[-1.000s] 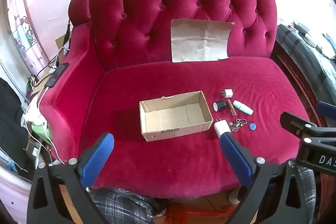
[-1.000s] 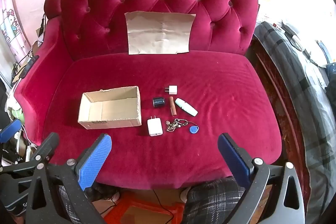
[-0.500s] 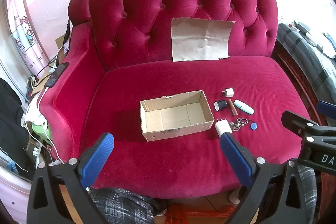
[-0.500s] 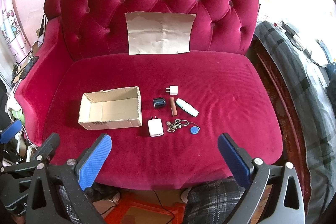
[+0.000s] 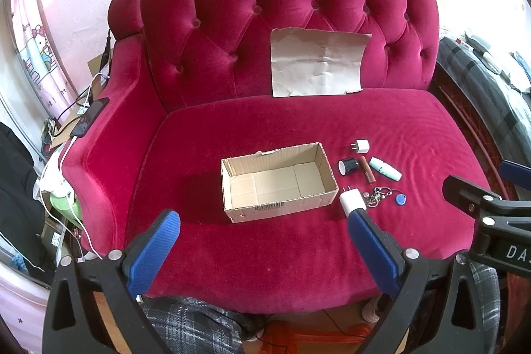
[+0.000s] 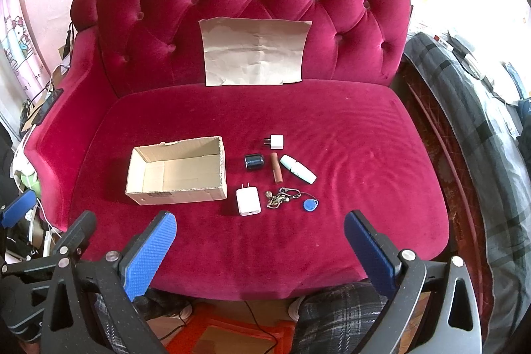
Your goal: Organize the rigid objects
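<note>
Very little differs from a second ago. In the left wrist view the cardboard box (image 5: 278,183) sits slightly higher in frame, so the left gripper (image 5: 262,241) has eased a touch toward it. The right gripper (image 6: 260,243) has edged just as slightly toward the box (image 6: 177,171). Nothing on the sofa has moved.

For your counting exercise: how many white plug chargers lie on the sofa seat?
2. The small charger lies farthest back among the loose items; the larger charger lies nearest the front, beside the cardboard box. The box looks empty, so none seems hidden.
</note>
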Demonstrator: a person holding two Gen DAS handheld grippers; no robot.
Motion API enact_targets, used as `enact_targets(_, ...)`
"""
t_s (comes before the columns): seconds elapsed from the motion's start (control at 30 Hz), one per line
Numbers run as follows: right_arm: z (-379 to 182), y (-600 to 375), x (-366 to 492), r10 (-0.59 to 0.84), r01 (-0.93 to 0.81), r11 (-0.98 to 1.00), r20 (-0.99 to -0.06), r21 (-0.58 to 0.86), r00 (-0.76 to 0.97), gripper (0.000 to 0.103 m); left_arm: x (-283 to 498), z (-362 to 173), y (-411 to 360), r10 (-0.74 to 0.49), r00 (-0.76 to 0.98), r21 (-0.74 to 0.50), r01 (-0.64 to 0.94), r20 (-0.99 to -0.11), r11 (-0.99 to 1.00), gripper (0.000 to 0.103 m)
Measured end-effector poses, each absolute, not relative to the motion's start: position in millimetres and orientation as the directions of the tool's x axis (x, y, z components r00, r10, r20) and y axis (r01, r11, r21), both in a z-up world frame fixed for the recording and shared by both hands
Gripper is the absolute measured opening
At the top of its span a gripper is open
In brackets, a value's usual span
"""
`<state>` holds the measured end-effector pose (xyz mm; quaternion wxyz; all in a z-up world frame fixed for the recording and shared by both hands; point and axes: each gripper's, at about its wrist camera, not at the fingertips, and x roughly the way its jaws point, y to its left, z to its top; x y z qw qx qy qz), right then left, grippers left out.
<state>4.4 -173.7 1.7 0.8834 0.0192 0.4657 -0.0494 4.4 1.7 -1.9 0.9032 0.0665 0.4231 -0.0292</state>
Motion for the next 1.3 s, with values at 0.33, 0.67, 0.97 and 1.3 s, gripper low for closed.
enact_targets(0.33,2.6,-173.6,2.9,-0.067,0.107,0.994,-0.820,-0.008,0.568,0.103,3.7,-2.9,-0.1,0.003,0.641,0.095,0.109,-0.768,0.990,0.103)
enact_targets(0.67,3.6,-174.2,3.9,-0.066,0.106,0.994,-0.819,-0.006,0.570,0.103,3.7,-3.3,0.2,0.003,0.640,0.093,0.108,-0.768,0.990,0.103)
enact_targets(0.97,4.2,-173.7,8.6,-0.061,0.102,0.995,-0.821,-0.004,0.568,0.103,7.0,-5.2,3.7,-0.002,0.633,0.083,0.105,-0.774,0.991,0.103)
enact_targets(1.3,0.7,-174.4,13.8,-0.062,0.100,0.995,-0.824,-0.007,0.563,0.103,14.6,-7.6,7.6,-0.004,0.624,0.074,0.100,-0.782,0.992,0.103)
